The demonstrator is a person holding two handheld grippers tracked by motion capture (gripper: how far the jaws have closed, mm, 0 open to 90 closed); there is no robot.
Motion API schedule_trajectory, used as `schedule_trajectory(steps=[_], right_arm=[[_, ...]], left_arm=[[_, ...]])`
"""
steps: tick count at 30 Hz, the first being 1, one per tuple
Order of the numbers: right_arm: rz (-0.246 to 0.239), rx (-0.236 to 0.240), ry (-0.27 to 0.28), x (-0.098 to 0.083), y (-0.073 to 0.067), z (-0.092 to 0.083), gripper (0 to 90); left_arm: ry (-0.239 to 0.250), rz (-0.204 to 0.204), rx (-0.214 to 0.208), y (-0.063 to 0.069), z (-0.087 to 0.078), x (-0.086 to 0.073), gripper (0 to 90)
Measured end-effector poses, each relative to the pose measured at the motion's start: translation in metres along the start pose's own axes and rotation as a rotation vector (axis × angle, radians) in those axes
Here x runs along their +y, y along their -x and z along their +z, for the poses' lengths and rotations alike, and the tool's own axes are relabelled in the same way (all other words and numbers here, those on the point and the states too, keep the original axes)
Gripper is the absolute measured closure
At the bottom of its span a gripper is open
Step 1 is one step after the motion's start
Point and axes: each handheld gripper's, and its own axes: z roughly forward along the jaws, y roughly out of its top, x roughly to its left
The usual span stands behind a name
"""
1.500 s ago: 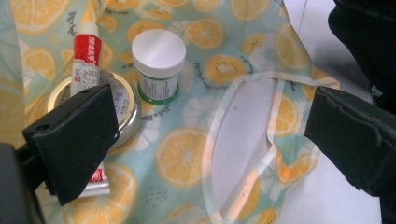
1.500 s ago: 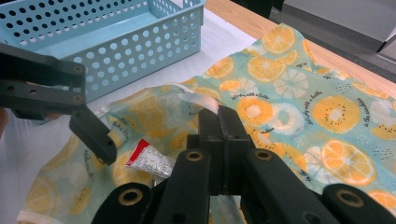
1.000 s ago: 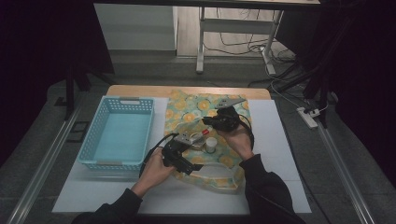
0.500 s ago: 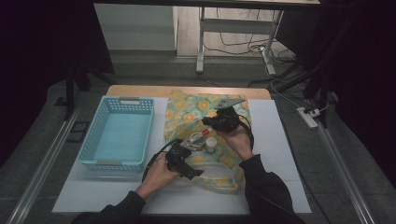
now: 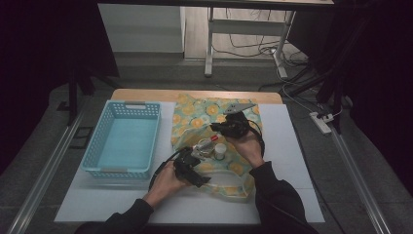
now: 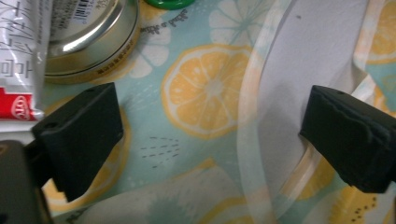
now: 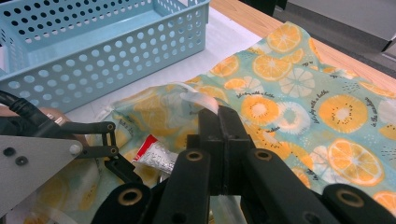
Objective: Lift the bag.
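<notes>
- Fruit-print bag [image 5: 214,131]: in the high view it lies on the white surface [image 5: 292,161], just to the right of the light-blue perforated basket [image 5: 124,141], with a small white-capped container [image 5: 220,150] and a red-and-white tube [image 5: 207,144] lying in its middle. The left tool [image 5: 187,163] sits at the bag's near left edge, held by the person's left hand [image 5: 165,180]; the right tool [image 5: 229,126] is over the bag's middle, held by the right hand [image 5: 248,146]. A power strip [image 5: 321,122] lies on the floor at the right.
- Left gripper view: the left tool [image 6: 210,126] has its jaws spread wide, nothing between them, over the bag's [image 6: 205,93] lemon print and one pale translucent handle strap [image 6: 247,140]. A round metal tin [image 6: 88,32] lies at upper left, touching the red-and-white tube [image 6: 18,60] (printed with lettering I cannot read); a green cap [image 6: 170,3] shows at the top edge.
- Right gripper view: the right tool [image 7: 219,116] has its jaws pressed together, pinching a translucent strap [image 7: 198,100] at the bag's [image 7: 299,102] opening. The basket [image 7: 102,46] stands behind on the left, the left tool [image 7: 93,144] reaches in at lower left, and the tube [image 7: 156,154] shows in the bag's mouth.
</notes>
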Motion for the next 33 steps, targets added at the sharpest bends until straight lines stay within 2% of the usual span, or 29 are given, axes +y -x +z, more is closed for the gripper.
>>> schedule_trajectory(steps=[3,6,12,20,26,29,31,33], right_arm=[[0.0,0.0,0.0,0.0,0.0,0.0,89.9],[0.0,-0.001,0.0,0.0,0.0,-0.001,89.9],[0.005,-0.002,-0.002,0.0,0.001,-0.002,89.9],[0.011,0.006,-0.006,0.0,0.002,-0.001,90.0],[0.01,0.014,-0.015,-0.001,0.003,-0.001,90.0],[0.015,0.018,-0.019,-0.001,0.004,-0.002,90.0],[0.017,0.021,-0.019,-0.001,0.004,-0.002,90.0],[0.021,0.023,-0.018,0.0,0.005,-0.003,90.0]], left_arm=[[0.0,0.013,-0.008,0.0,-0.002,0.0,13.0],[-0.005,0.027,-0.021,0.002,-0.006,0.001,28.3],[-0.023,0.0,-0.017,-0.001,-0.01,0.004,54.5],[-0.03,-0.038,-0.019,-0.005,-0.01,0.005,81.7],[-0.033,-0.123,-0.022,-0.006,-0.01,0.008,88.7],[-0.041,-0.13,-0.012,-0.005,-0.011,0.01,88.9],[-0.024,-0.13,-0.018,-0.005,-0.013,0.011,88.9],[-0.003,-0.151,-0.042,-0.008,-0.016,0.012,88.9]])
